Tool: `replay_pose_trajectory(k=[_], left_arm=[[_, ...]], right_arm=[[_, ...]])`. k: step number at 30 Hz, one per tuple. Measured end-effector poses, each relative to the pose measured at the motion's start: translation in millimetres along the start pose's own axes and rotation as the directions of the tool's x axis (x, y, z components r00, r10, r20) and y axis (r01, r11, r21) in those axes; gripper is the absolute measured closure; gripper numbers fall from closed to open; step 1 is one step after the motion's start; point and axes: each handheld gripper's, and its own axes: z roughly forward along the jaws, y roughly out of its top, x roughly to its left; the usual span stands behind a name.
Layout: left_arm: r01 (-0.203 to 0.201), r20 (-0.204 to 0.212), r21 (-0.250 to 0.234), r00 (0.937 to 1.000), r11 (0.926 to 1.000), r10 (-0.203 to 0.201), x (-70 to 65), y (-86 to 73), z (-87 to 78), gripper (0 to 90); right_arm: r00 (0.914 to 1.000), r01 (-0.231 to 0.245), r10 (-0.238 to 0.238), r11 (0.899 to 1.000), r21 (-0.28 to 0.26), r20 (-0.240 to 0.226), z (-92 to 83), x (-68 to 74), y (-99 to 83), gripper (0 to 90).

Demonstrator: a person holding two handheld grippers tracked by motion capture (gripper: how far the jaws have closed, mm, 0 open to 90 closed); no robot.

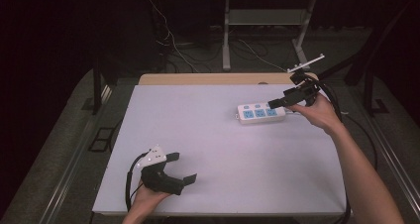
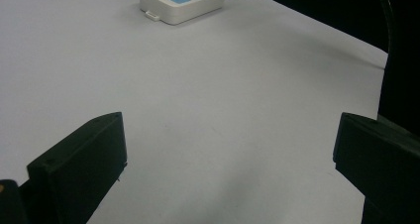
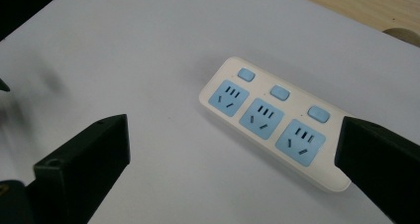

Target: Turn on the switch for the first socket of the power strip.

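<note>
A white power strip with three blue sockets and three blue switches lies on the white table top, toward the far right. In the right gripper view the power strip lies flat just ahead of the two black jaws. My right gripper hovers over the strip's right end, open, with nothing between its jaws. My left gripper rests near the table's front left edge, open and holding nothing. In the left gripper view the power strip sits far off at the top.
A wooden table edge runs behind the white top. Cables and metal stand legs lie on the dark floor beyond. Black cables trail from the right gripper along the table's right side.
</note>
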Motion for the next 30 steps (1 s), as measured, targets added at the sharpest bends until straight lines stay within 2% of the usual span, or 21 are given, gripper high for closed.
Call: replay_pose_trajectory(k=[7,18,30], left_arm=[[0.0,0.0,0.0,1.0,1.0,0.0,0.0,0.0,-0.1,0.0],[0.002,-0.001,-0.001,1.0,1.0,-0.002,0.2,0.0,-0.4,0.0],[0.002,0.0,-0.001,1.0,1.0,-0.002,0.5,0.0,-0.5,0.0]], right_arm=[[0.9999,-0.002,0.002,1.0,0.005,0.017,3.9,-7.2,8.1,0.3],[0.9991,-0.038,0.038,0.999,-0.006,0.015,15.2,-25.0,10.0,0.3],[0.9975,-0.069,0.068,0.996,-0.056,-0.015,23.7,-38.4,9.9,0.3]])
